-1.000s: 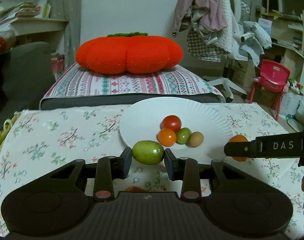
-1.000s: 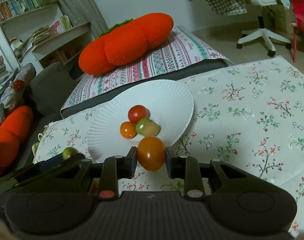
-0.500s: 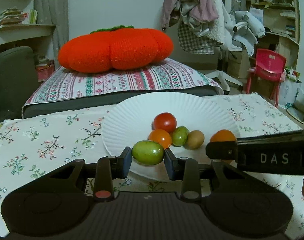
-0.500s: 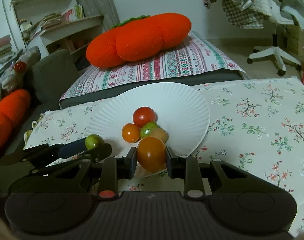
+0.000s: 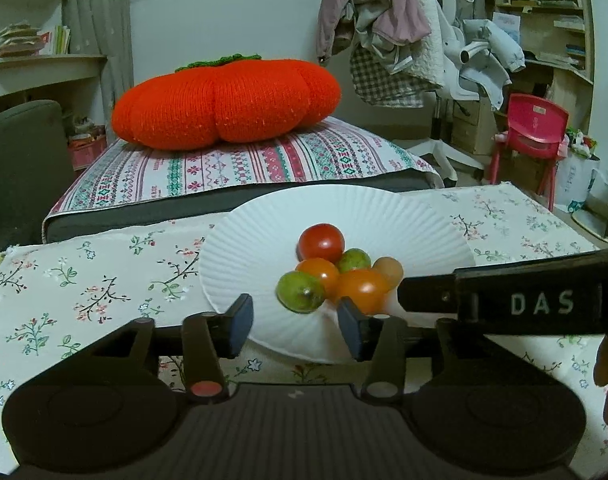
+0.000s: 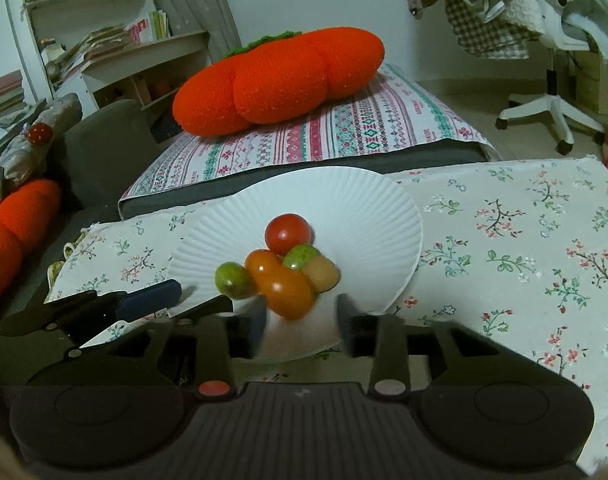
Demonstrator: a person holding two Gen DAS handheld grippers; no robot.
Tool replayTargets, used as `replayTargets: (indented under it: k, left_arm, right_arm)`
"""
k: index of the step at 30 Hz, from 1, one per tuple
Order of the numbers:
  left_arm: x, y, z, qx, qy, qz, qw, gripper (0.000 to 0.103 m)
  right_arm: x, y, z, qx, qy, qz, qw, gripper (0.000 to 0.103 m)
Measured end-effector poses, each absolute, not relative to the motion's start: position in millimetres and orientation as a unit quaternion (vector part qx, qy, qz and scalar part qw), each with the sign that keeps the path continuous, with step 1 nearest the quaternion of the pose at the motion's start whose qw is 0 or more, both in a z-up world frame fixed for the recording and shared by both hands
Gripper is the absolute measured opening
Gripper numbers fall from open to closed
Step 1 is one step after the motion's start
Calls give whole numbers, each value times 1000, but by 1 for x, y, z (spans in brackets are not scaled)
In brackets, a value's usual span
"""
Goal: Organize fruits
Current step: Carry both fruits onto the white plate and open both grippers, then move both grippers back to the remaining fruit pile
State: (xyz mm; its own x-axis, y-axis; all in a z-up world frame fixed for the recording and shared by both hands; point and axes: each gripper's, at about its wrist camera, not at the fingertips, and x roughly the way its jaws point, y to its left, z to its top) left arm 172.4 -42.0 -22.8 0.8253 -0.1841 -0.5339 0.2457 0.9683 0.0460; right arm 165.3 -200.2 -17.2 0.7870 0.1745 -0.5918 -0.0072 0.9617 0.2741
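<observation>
A white paper plate holds several small fruits: a red tomato, an orange one, a small green one and a tan one. A green fruit lies on the plate just ahead of my open left gripper. An orange tomato lies between the spread fingers of my open right gripper, free of both. The right gripper's side enters the left wrist view at right.
The plate lies on a floral tablecloth. Behind it is a striped cushion with a big orange knitted pumpkin. A red child's chair and an office chair draped with clothes stand at the right.
Both grippers moved over the plate and opened. The green fruit left the left gripper and the orange tomato left the right one; both now rest on the plate beside the others.
</observation>
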Motion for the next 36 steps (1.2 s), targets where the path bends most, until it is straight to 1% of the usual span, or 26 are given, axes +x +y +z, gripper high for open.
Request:
replayTargets:
  k: [1,2,9,12,14,18,20,24,26,29,36]
  left_arm:
    - [172,-42,-22,55,273,-111,954,44]
    - [173,-41,-21,55,273,-107,954,45]
    - [178,-23,-16,12,290,-82,953,46]
    - [178,-11,-8,-12,289,-66,955,46]
    - [177,-4,-3,-23,287,-56,956,47]
    - [175,5,2,-38,294,-43,954,49]
    - [173,8,3,-42,300,-38,952,51]
    - [169,11,5,-44,312,-26,949,53]
    - [166,15,6,-46,318,-20,947,53]
    - [159,20,4,-51,327,-14,944,54]
    - [144,27,-4,-60,347,2,936,54]
  right_arm:
    - [165,-202,-16,133,320,46,937,41]
    - [165,-203,-15,136,319,43,937,41]
    - [166,-226,-12,185,313,18,931,41]
    - [165,-232,-12,195,311,7,930,46]
    - [164,-234,-11,201,308,1,930,52]
    - [164,-234,-11,199,311,-4,930,57]
    - [165,-232,-12,193,315,-7,929,61]
    - [163,-227,-10,184,321,1,929,64]
    - [160,-224,-9,179,320,4,930,69]
    - [155,-220,-7,172,323,6,931,71]
    - [139,-211,-6,164,332,20,929,72]
